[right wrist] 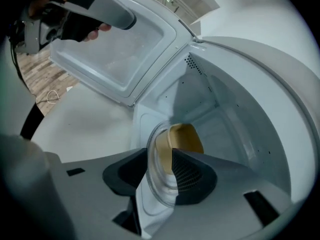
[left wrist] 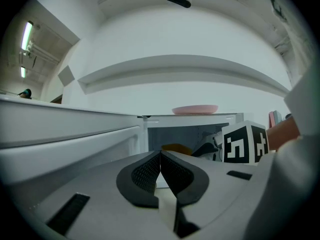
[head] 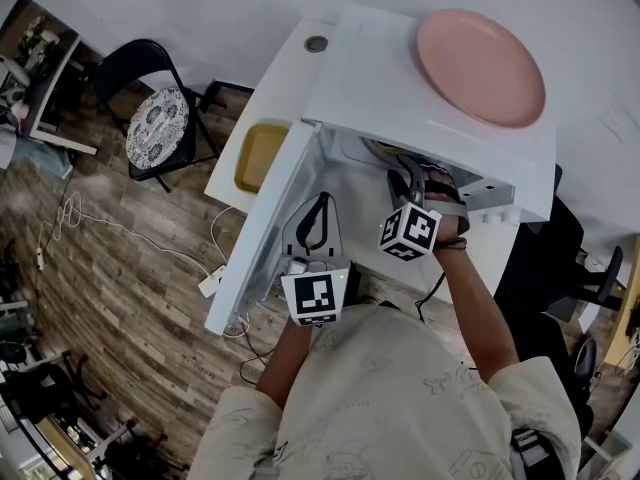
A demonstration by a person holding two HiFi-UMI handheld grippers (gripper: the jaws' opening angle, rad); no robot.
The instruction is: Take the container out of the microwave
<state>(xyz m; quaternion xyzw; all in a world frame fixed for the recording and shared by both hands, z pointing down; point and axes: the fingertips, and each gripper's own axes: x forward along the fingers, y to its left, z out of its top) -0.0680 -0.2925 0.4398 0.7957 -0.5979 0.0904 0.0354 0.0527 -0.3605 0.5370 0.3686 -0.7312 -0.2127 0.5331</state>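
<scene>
A white microwave (head: pixel 400 78) stands with its door (head: pixel 265 218) swung open to the left. Inside sits a clear round container (right wrist: pixel 182 136) with yellow contents, also seen low in the cavity in the left gripper view as the container (left wrist: pixel 175 148). My right gripper (right wrist: pixel 160 156) reaches into the cavity, one jaw outside the container's near wall and one inside, shut on that wall. In the head view the right gripper (head: pixel 405 176) is partly hidden under the microwave's top. My left gripper (head: pixel 322 202) hangs by the open door, shut and holding nothing, its pads (left wrist: pixel 150 171) pressed together.
A pink plate (head: pixel 480 66) lies on top of the microwave. A yellow dish (head: pixel 258 156) sits on the white table left of the door. A black chair (head: pixel 158 118) stands further left, with a cable and power strip (head: pixel 212 280) on the wooden floor.
</scene>
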